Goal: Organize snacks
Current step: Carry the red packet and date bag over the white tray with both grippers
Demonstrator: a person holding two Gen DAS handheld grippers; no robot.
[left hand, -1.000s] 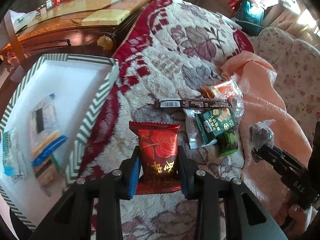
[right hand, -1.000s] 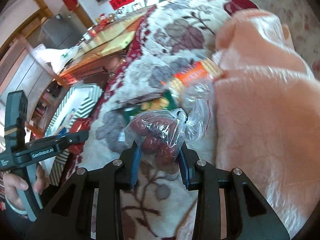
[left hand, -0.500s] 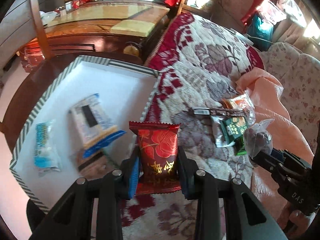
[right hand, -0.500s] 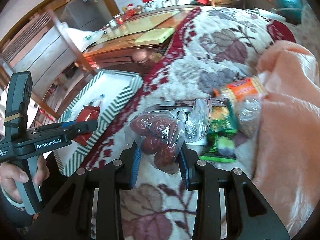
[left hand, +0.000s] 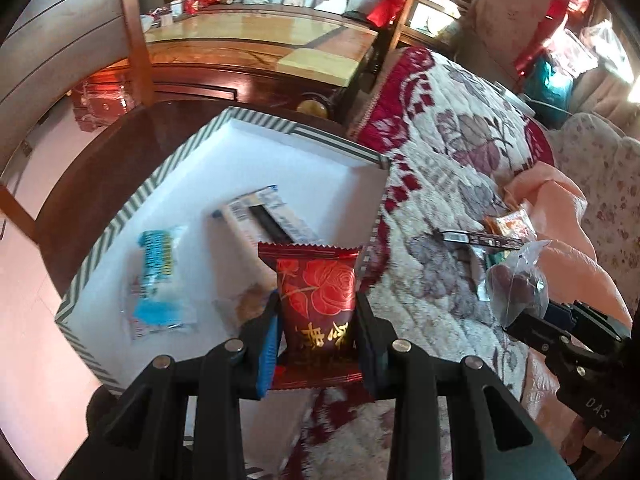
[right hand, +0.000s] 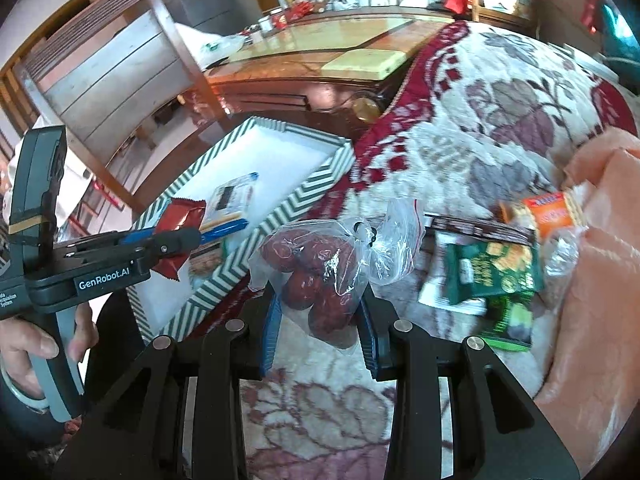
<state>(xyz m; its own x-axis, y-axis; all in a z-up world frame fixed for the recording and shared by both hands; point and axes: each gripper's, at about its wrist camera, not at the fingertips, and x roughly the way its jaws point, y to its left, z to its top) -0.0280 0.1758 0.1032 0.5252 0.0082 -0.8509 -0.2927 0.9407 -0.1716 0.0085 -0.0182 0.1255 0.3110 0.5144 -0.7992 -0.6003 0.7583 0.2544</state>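
The left gripper (left hand: 316, 344), clamping a red rose packet (left hand: 318, 300) upright, is hanging seemingly over the striped box's (left hand: 100, 248) right edge; the right gripper (right hand: 318, 320), pinching a bag of dates (right hand: 316, 276), is trailing farther right.

Bright daylight glares off the glossy tabletop (left hand: 256, 36), with fisheye bending and motion blur at the edges.

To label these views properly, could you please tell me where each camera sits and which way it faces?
Left wrist: on the left gripper, facing the striped white box; it clamps a red rose-print packet.
Right wrist: on the right gripper, facing the floral blanket, gripping a clear bag of red dates; a hand shows.
Both share the box and both snacks.
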